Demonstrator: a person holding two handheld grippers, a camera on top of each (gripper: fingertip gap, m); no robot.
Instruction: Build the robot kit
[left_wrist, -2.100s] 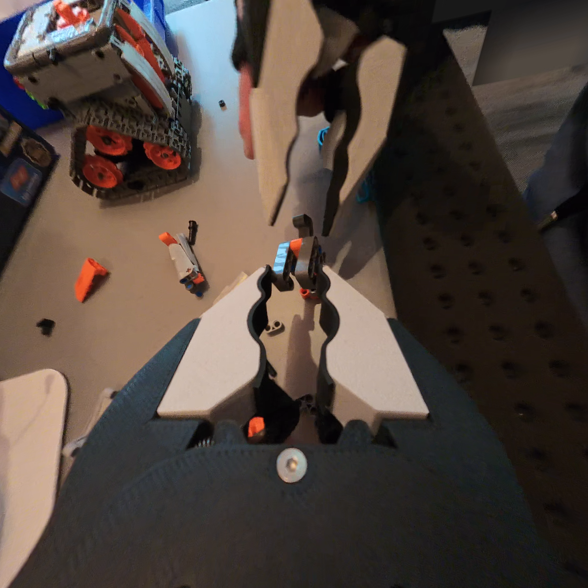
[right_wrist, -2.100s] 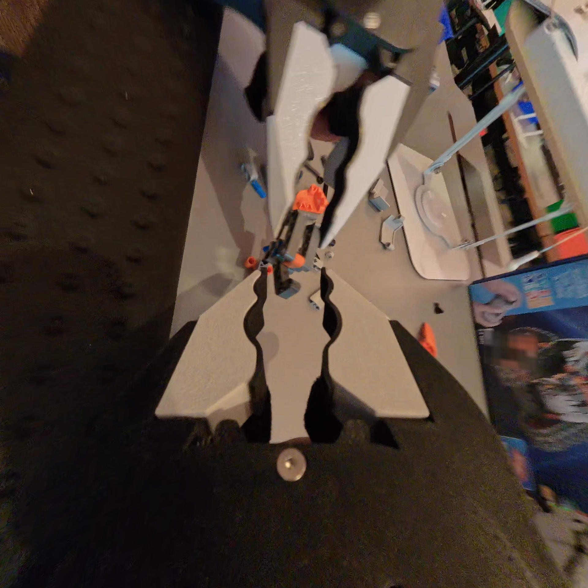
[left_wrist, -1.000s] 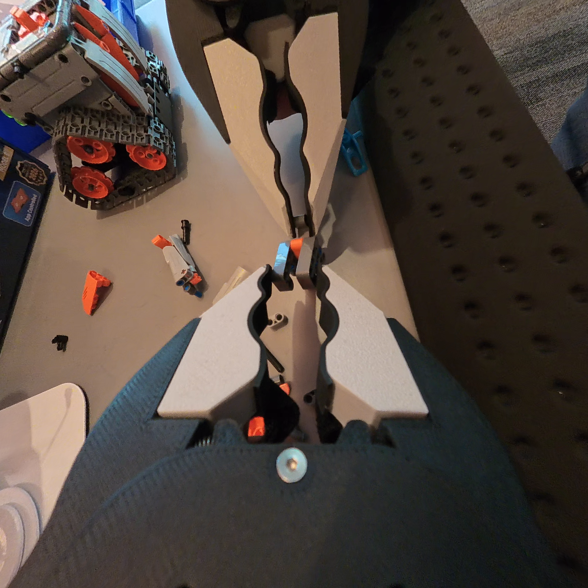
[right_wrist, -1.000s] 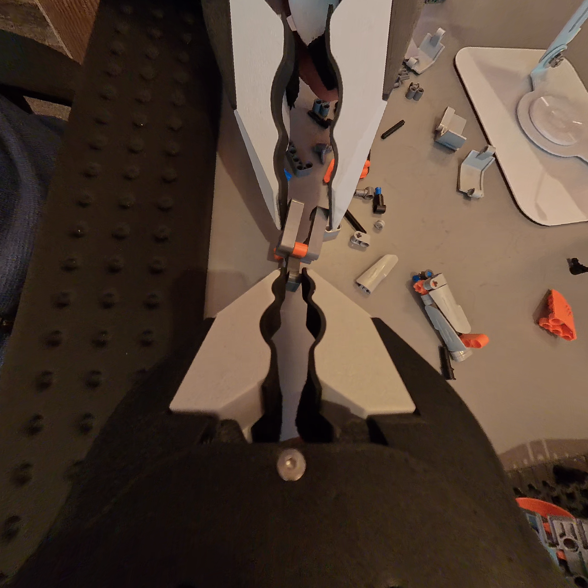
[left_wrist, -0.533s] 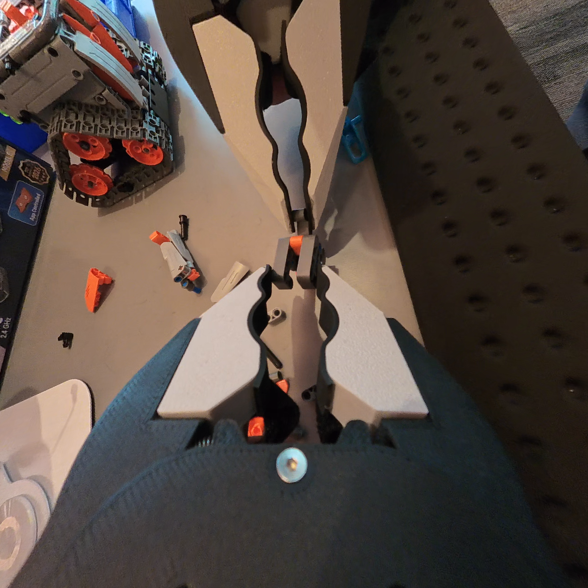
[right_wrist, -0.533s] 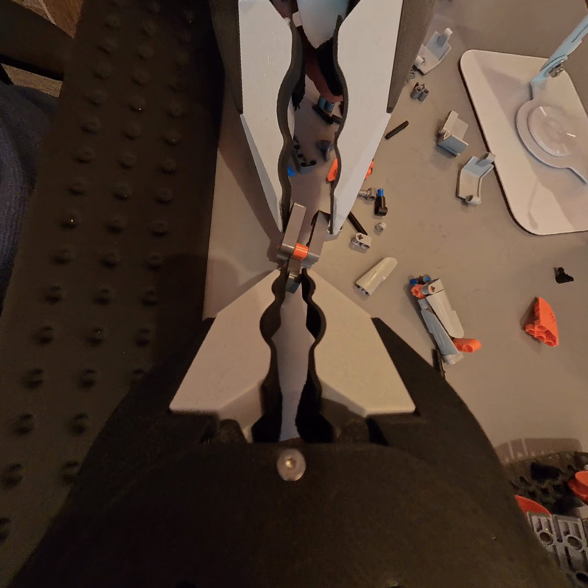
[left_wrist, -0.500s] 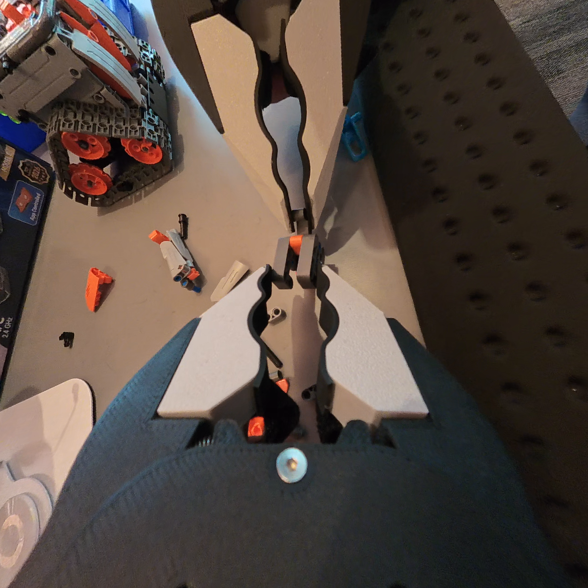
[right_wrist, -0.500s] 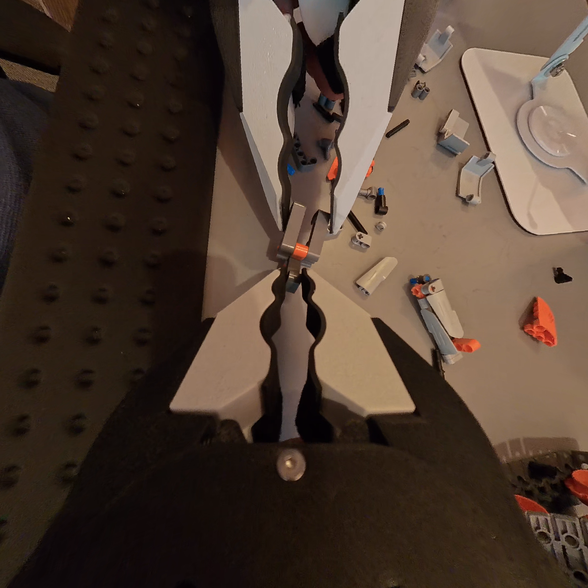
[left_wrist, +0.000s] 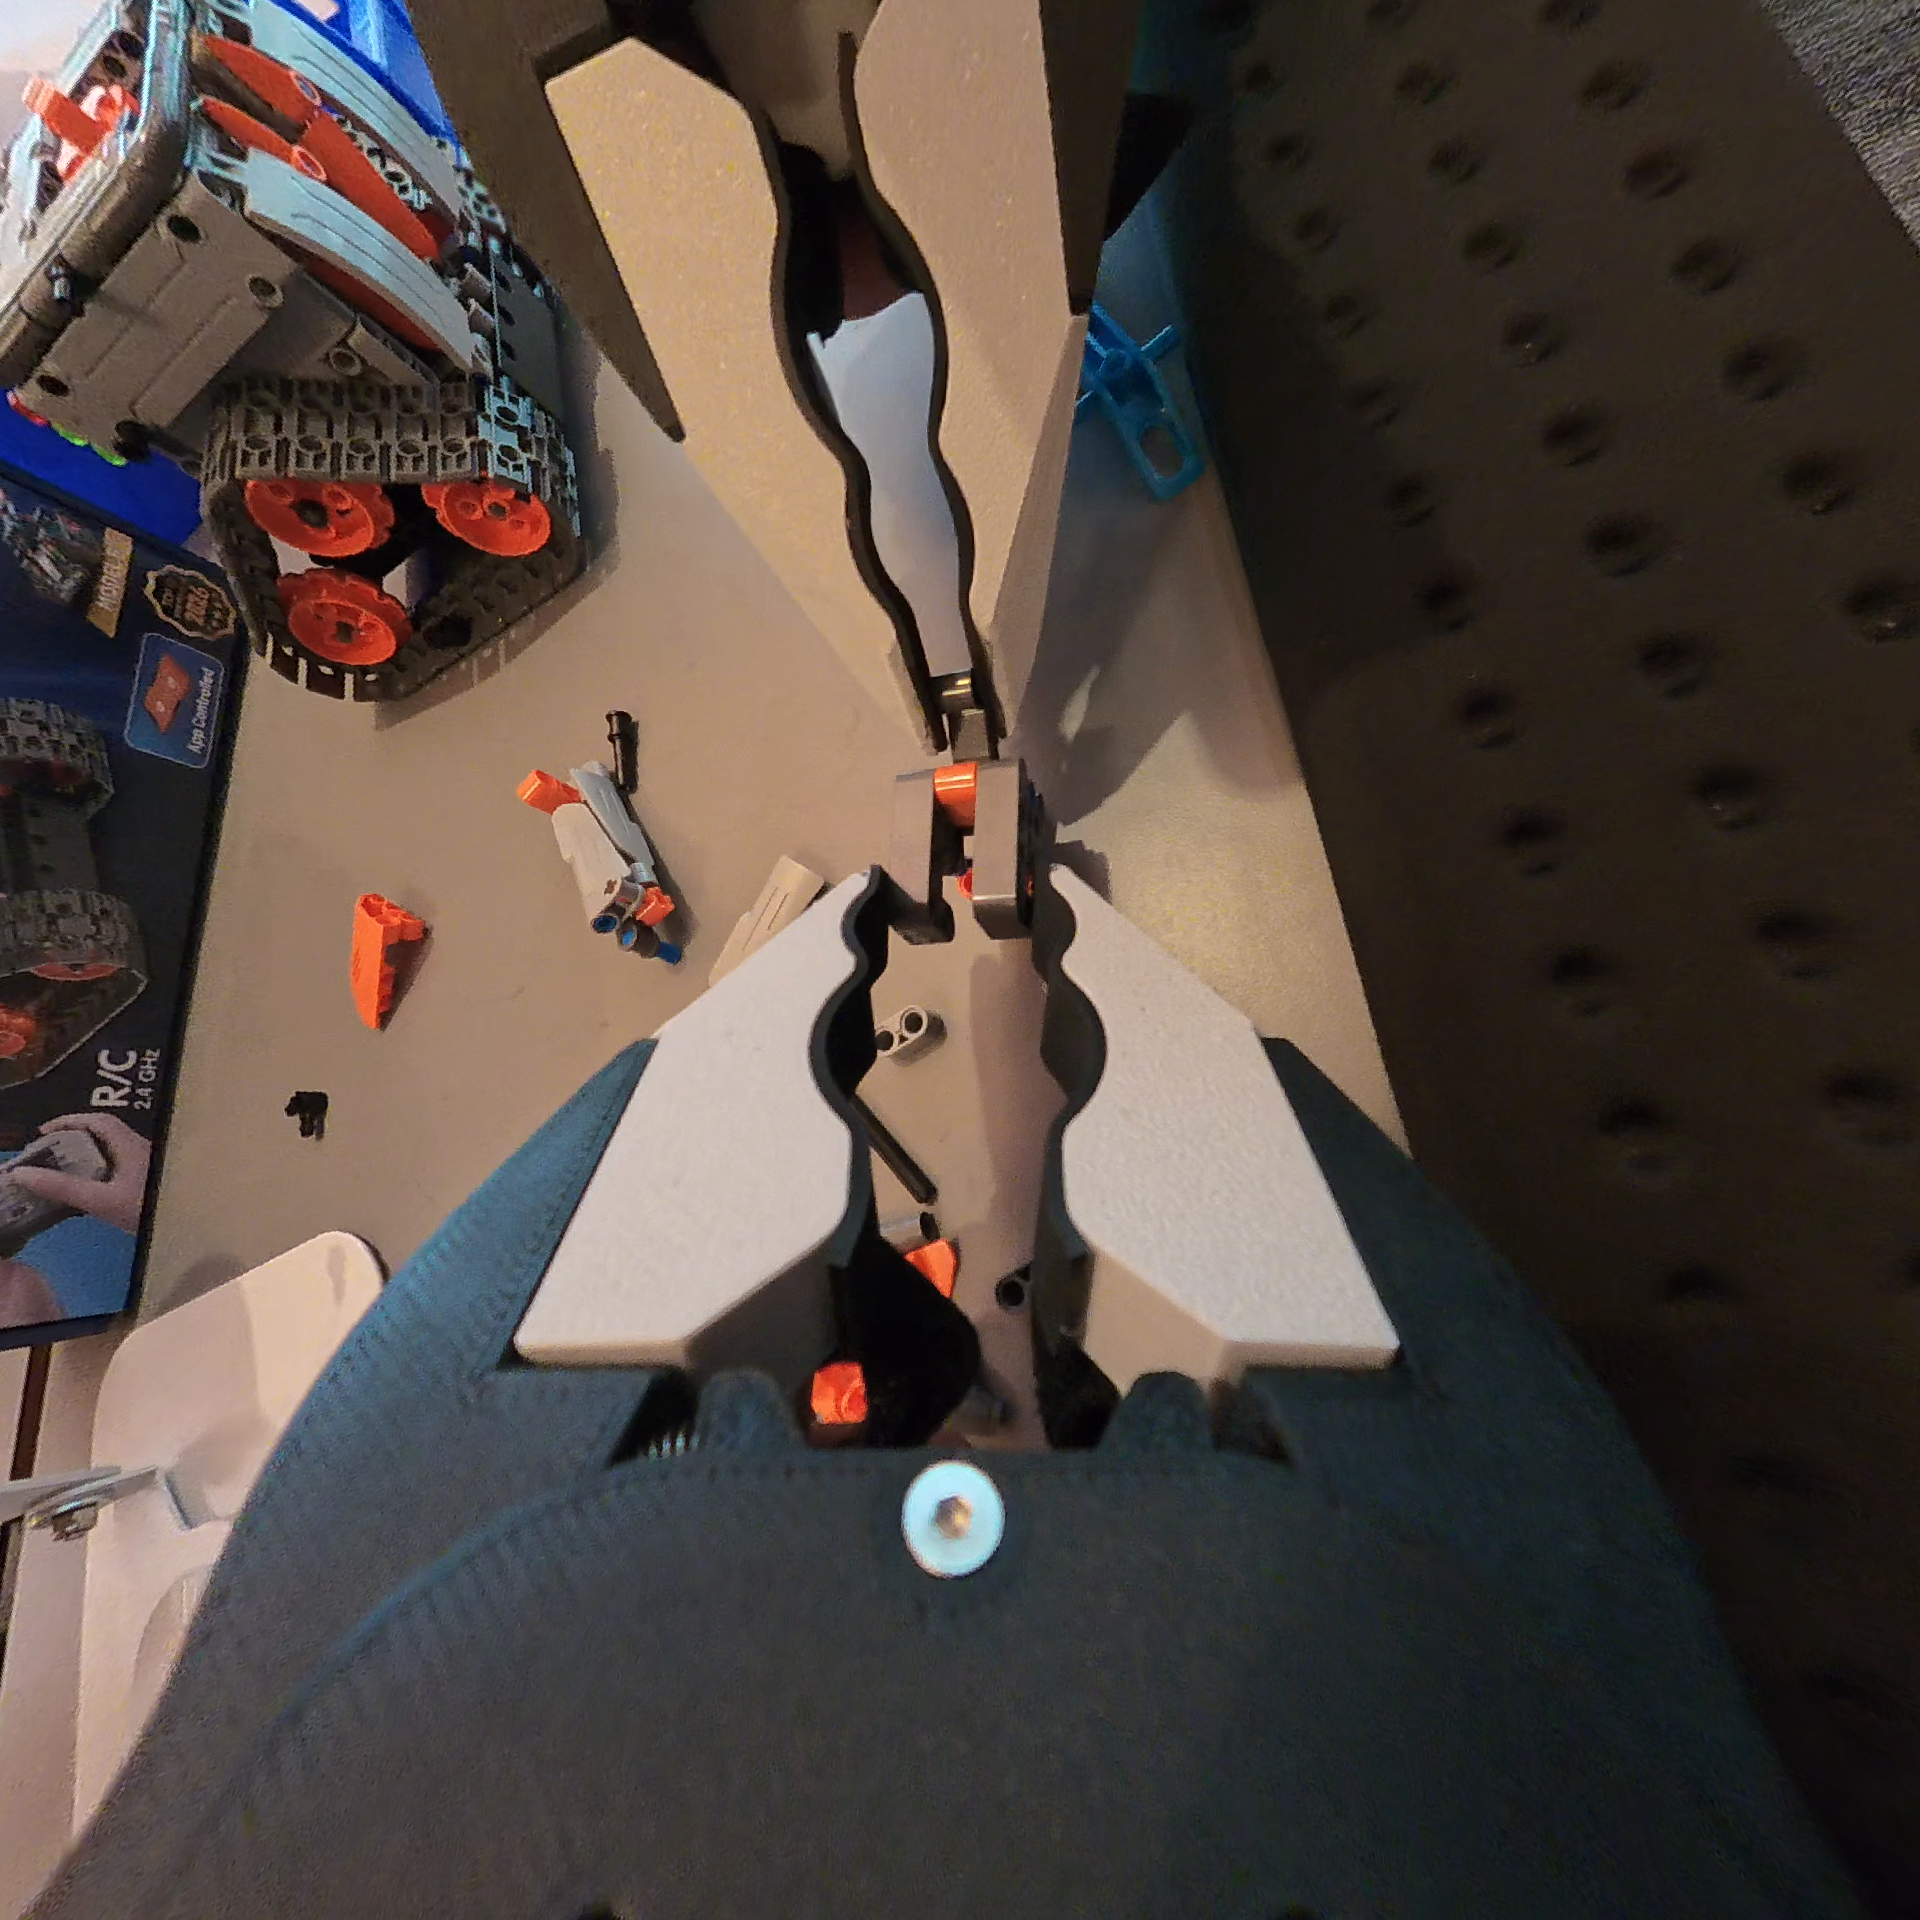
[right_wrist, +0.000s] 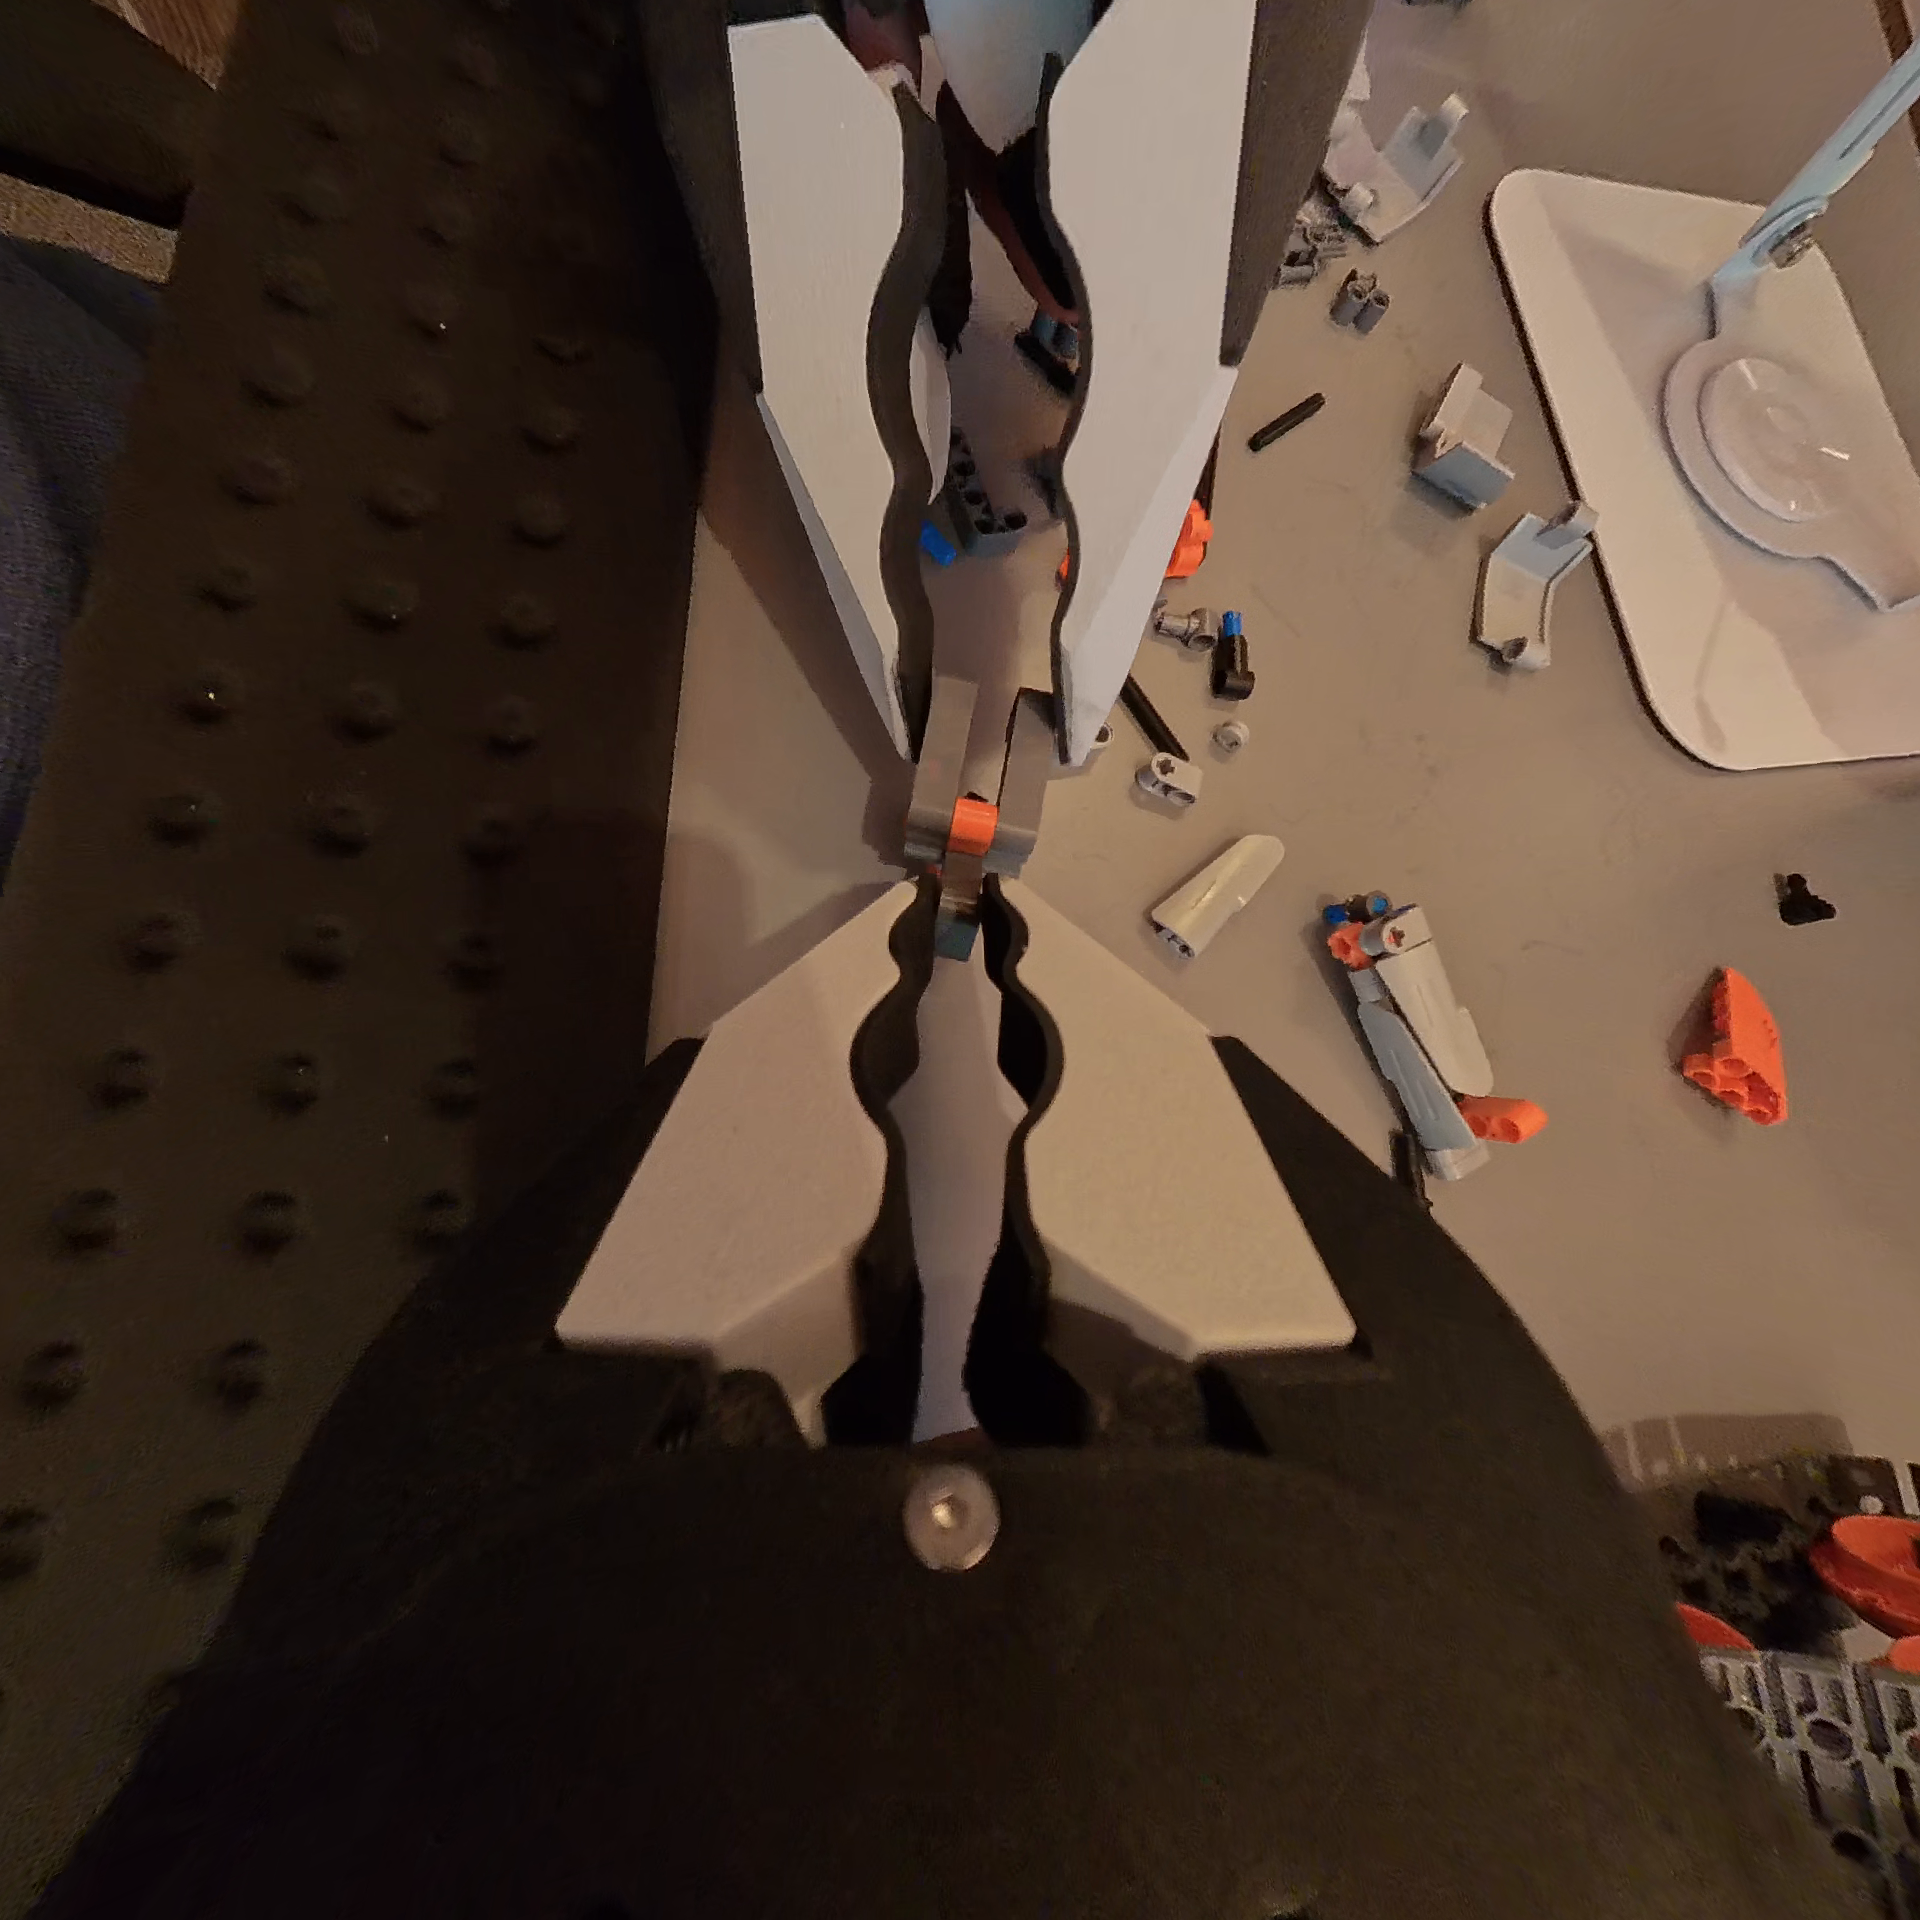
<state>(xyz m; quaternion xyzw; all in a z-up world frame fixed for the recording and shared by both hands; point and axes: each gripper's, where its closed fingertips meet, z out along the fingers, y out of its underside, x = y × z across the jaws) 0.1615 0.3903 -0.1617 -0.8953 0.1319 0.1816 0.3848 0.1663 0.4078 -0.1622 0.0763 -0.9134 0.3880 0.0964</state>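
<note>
My left gripper (left_wrist: 961, 883) is shut on a small assembly of two grey beams (left_wrist: 1003, 842) joined by an orange pin (left_wrist: 954, 781), held above the table. My right gripper (right_wrist: 954, 894) is shut on a small grey piece (right_wrist: 956, 925) and faces the left one tip to tip. The small piece touches the pin end of the assembly (right_wrist: 1023, 800). In the left wrist view the right gripper (left_wrist: 966, 727) comes down from the top. In the right wrist view the left gripper (right_wrist: 987, 748) does the same.
A tracked toy vehicle (left_wrist: 312, 364) and a blue box (left_wrist: 83, 935) lie at the left. Loose pieces dot the grey table (right_wrist: 1558, 883): an orange wedge (right_wrist: 1735, 1049), a grey-white sub-assembly (right_wrist: 1423, 1029), a white shell (right_wrist: 1216, 894). A white stand base (right_wrist: 1662, 582) and a black studded mat (left_wrist: 1610, 727) border it. My left and right fingertips are right by each other. Between my left fingertips and the white shell (right_wrist: 1216, 894) there is roughly 6 centimeters. My left wrist view (left_wrist: 767, 913) looks at it from another angle.
Two seconds ago the right gripper was tilted and apart from the assembly. It has since lined up tip to tip and brought its piece against the assembly. Little movement in the last half second.
</note>
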